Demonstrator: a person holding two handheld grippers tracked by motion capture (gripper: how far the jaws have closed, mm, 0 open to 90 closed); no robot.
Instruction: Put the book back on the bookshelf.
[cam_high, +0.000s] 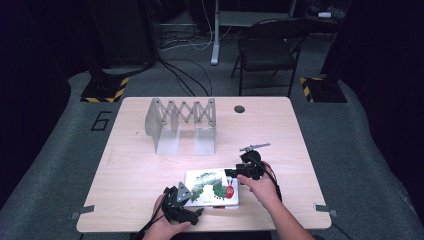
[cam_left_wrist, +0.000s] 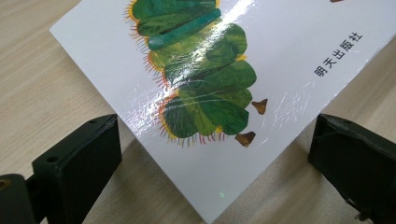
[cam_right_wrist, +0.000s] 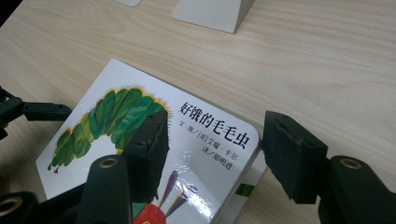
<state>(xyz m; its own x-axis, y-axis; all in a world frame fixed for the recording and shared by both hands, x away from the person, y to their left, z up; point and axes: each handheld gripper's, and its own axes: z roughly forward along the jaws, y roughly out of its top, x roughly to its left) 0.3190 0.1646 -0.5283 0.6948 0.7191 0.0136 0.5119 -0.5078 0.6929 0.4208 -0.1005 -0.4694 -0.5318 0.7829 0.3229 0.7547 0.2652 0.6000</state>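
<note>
A white picture book (cam_high: 212, 187) with a green caterpillar on its cover lies flat near the table's front edge. My left gripper (cam_high: 192, 202) is at the book's near-left corner. In the left gripper view that corner of the book (cam_left_wrist: 210, 93) lies between the wide-apart jaws of the left gripper (cam_left_wrist: 215, 140), with table showing on both sides, so it is open. My right gripper (cam_high: 234, 175) is at the book's far-right corner. In the right gripper view the right gripper (cam_right_wrist: 215, 135) straddles the edge of the book (cam_right_wrist: 116, 121), one jaw over the cover and the other beside the book.
A grey folding metal book rack (cam_high: 182, 122) stands at the back middle of the table, and its base (cam_right_wrist: 212, 11) shows in the right gripper view. A round cable hole (cam_high: 239, 109) lies behind it. A black folding chair (cam_high: 267, 50) stands beyond the table.
</note>
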